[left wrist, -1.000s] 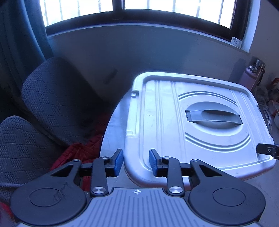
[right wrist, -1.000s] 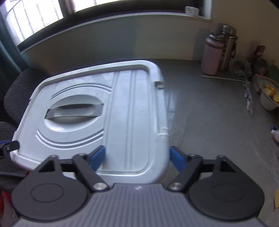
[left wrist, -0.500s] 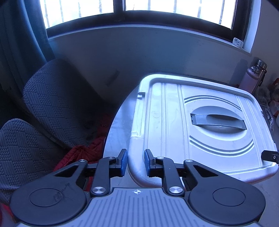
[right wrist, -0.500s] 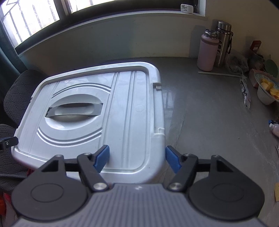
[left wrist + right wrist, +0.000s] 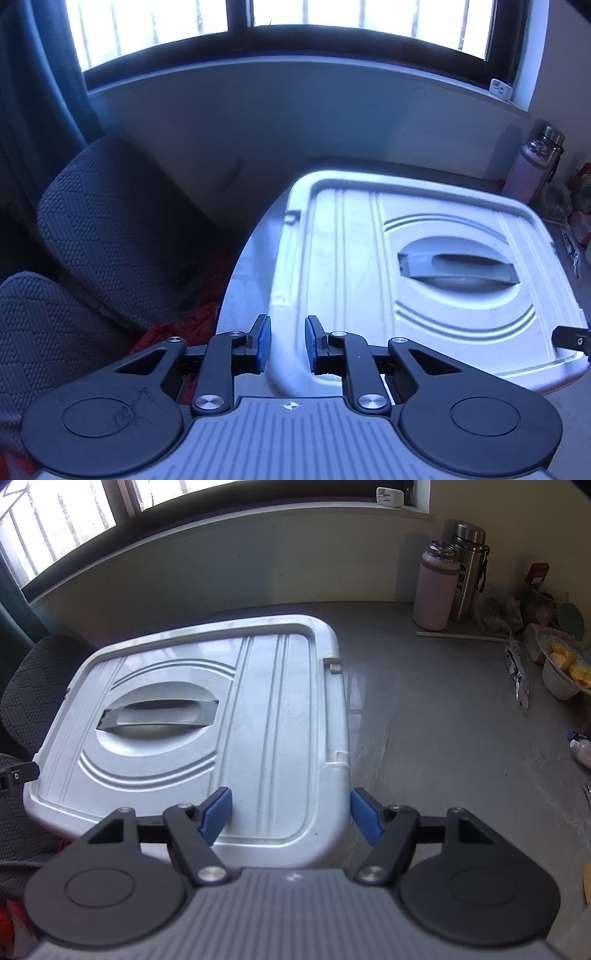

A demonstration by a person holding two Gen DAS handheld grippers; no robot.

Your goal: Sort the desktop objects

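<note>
A white plastic box (image 5: 207,731) with a ribbed lid is seen resting on a grey table (image 5: 443,738), near the table's left edge. A grey handle (image 5: 159,714) is set flat into an oval recess in the middle of the lid.

The left gripper (image 5: 287,341) is placed at the box's near left corner. Its blue-padded jaws are drawn close about the lid's raised rim, one on each side; whether the pads actually press on the rim cannot be told.

The right gripper (image 5: 291,814) is held at the box's near right corner. Its jaws are spread wide: one pad is seen over the lid and the other outside the box's right wall, and contact with the box cannot be made out.

Beyond the table's left edge, two dark textured cushions (image 5: 110,229) are seen, with red cloth (image 5: 173,336) below them. Against the far wall, a pink bottle (image 5: 436,587) and a steel flask (image 5: 469,568) are stood side by side. At the right edge of the table, a bowl (image 5: 561,675) of yellow food is seen. A window (image 5: 295,26) is set above the wall.
</note>
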